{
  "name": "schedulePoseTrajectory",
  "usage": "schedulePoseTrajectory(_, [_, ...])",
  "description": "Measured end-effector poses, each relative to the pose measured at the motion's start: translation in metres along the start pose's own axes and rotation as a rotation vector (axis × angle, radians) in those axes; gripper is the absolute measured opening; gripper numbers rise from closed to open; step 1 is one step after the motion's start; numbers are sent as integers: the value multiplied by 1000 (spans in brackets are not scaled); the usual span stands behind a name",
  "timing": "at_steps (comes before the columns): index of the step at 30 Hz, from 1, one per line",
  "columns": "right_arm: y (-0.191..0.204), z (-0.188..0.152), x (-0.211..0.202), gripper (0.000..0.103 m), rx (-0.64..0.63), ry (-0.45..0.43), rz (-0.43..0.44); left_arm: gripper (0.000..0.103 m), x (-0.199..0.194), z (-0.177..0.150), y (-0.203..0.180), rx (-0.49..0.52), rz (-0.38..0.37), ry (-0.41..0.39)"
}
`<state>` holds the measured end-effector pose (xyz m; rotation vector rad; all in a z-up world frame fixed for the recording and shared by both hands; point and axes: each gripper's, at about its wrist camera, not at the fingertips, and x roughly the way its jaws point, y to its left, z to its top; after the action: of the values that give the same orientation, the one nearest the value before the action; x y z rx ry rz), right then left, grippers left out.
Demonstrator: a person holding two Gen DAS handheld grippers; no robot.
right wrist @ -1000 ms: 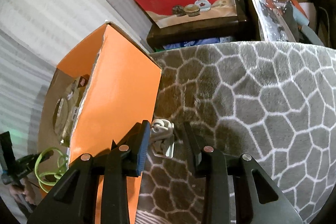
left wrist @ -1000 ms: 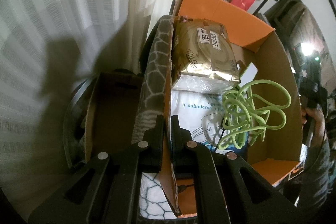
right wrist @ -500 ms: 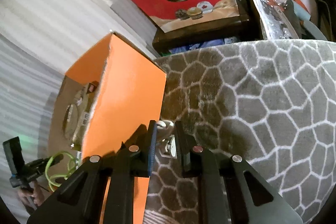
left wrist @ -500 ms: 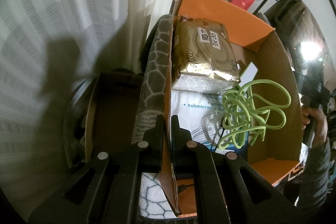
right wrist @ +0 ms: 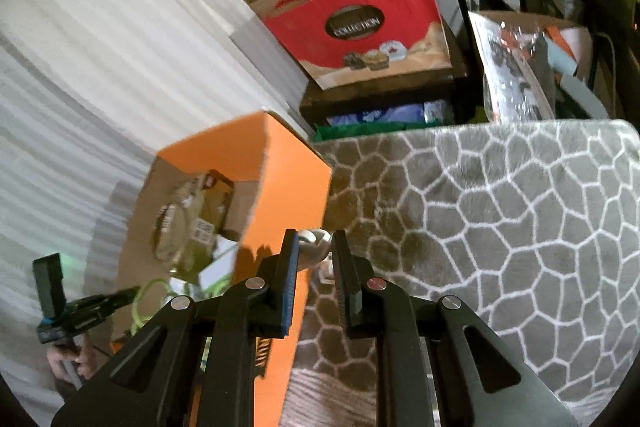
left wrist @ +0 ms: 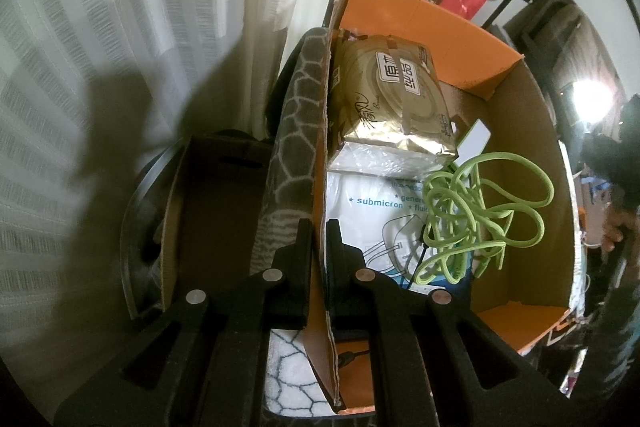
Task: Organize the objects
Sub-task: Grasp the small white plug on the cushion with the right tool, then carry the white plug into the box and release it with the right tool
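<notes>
An orange cardboard box (left wrist: 432,27) stands on a grey honeycomb-patterned blanket (right wrist: 500,219). It holds a gold tissue pack (left wrist: 392,99), a white mask packet (left wrist: 372,211) and a coiled green cable (left wrist: 480,211). My left gripper (left wrist: 319,227) is shut on the box's left wall (left wrist: 320,155). My right gripper (right wrist: 314,247) is shut on a small white charger with its coiled cord (right wrist: 316,243), held above the blanket beside the box's orange outer wall (right wrist: 280,203).
A red "Collection" gift bag (right wrist: 360,23) stands on a dark low stand behind the blanket. White curtains (left wrist: 120,27) hang at the left. A brown carton (left wrist: 216,211) sits left of the box. A clutter pile (right wrist: 528,67) is at back right.
My right gripper closed on the white charger and lifted it off the blanket, rising beside the box. My left gripper kept its hold on the box wall.
</notes>
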<state>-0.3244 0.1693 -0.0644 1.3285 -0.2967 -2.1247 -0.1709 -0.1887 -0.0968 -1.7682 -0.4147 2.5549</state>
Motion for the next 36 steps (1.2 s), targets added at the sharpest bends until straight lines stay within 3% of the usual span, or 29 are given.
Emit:
schedulePoseTrajectory(6, [37, 1, -25, 16, -64, -26, 43, 5, 0, 0, 1, -7, -2, 3])
schedulePoseTrajectory(12, [84, -9, -23, 16, -132, -3, 99, 5, 0, 1, 2, -13, -6, 3])
schedulePoseTrajectory(23, [149, -24, 22, 16, -203, 73, 155, 5, -1, 1, 2, -16, -10, 3])
schedulePoseTrajectory(36, [201, -64, 90, 16, -305, 234, 167, 6, -2, 1, 5, -23, -20, 2])
